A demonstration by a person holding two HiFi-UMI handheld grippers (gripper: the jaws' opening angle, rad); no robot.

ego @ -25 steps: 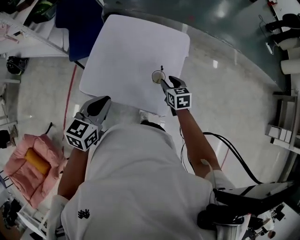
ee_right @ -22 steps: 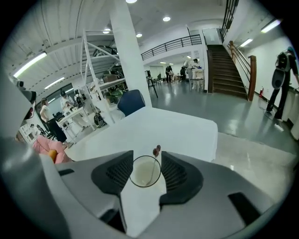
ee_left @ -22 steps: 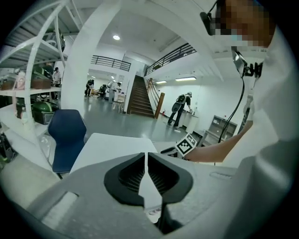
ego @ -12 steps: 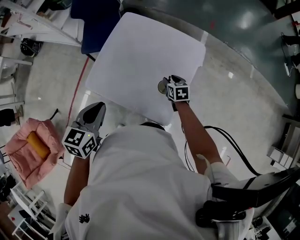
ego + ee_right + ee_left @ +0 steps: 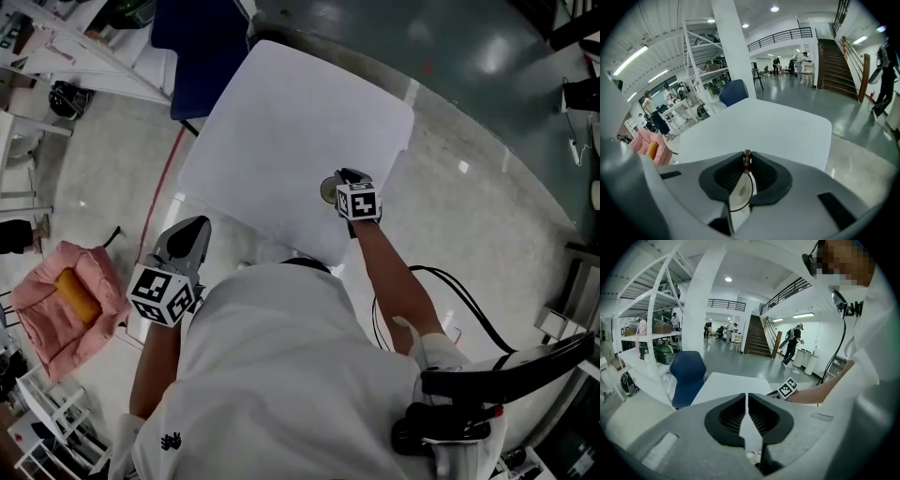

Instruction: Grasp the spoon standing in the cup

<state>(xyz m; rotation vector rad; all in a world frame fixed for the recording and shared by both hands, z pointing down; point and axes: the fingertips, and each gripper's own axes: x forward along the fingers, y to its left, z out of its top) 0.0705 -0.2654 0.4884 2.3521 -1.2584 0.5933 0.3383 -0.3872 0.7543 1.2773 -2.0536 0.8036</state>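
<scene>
A white bench [image 5: 281, 141] with rounded corners stands on a pale, glossy floor [image 5: 450, 225] that turns dark grey-green farther off. A blue chair [image 5: 202, 47] sits at the bench's far edge. A red line [image 5: 155, 202] runs along the floor near a pink cushion [image 5: 47, 309]. White shelving [image 5: 651, 329] and a white pillar [image 5: 705, 319] rise near the chair. Beyond them a staircase [image 5: 757, 341] climbs towards a railed balcony [image 5: 724, 304] under round ceiling lights [image 5: 728, 279].
</scene>
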